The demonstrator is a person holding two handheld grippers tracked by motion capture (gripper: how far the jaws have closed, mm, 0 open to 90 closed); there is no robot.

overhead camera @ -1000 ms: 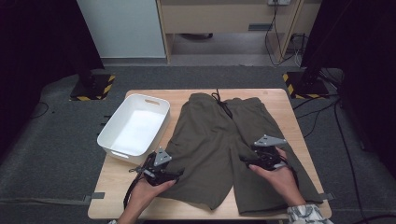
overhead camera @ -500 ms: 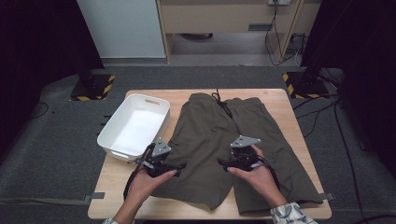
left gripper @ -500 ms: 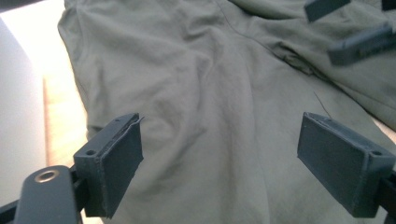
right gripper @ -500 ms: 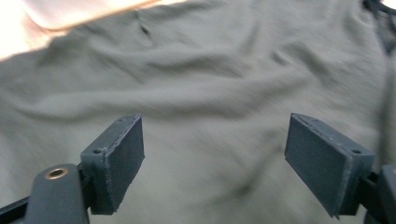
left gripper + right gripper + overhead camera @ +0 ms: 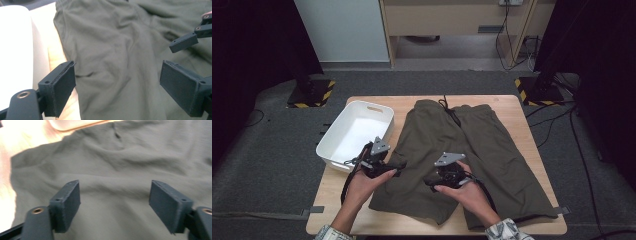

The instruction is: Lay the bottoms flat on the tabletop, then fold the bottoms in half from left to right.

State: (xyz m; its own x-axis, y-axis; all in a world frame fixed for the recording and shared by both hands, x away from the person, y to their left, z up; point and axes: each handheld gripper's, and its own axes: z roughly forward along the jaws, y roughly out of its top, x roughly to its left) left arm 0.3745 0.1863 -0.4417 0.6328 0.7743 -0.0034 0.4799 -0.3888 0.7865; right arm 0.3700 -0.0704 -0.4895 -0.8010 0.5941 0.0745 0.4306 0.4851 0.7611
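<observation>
Both claws stand spread and empty, the left claw (image 5: 398, 167) and right claw (image 5: 433, 184) hovering low, probably to pinch the olive shorts (image 5: 472, 150) lying flat on the bench (image 5: 512, 107), white bin (image 5: 354, 132) at ten o'clock.

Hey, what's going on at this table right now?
A person stands at a wooden table with a two-jaw gripper in each hand, working on a pair of olive shorts laid flat on it. The left gripper hovers at the shorts' left edge, its jaws open with nothing between them. The right gripper is over the middle of the shorts; its jaws have just been closing a little, yet stand apart with no cloth pinched. A white bin sits beside the shorts.
</observation>
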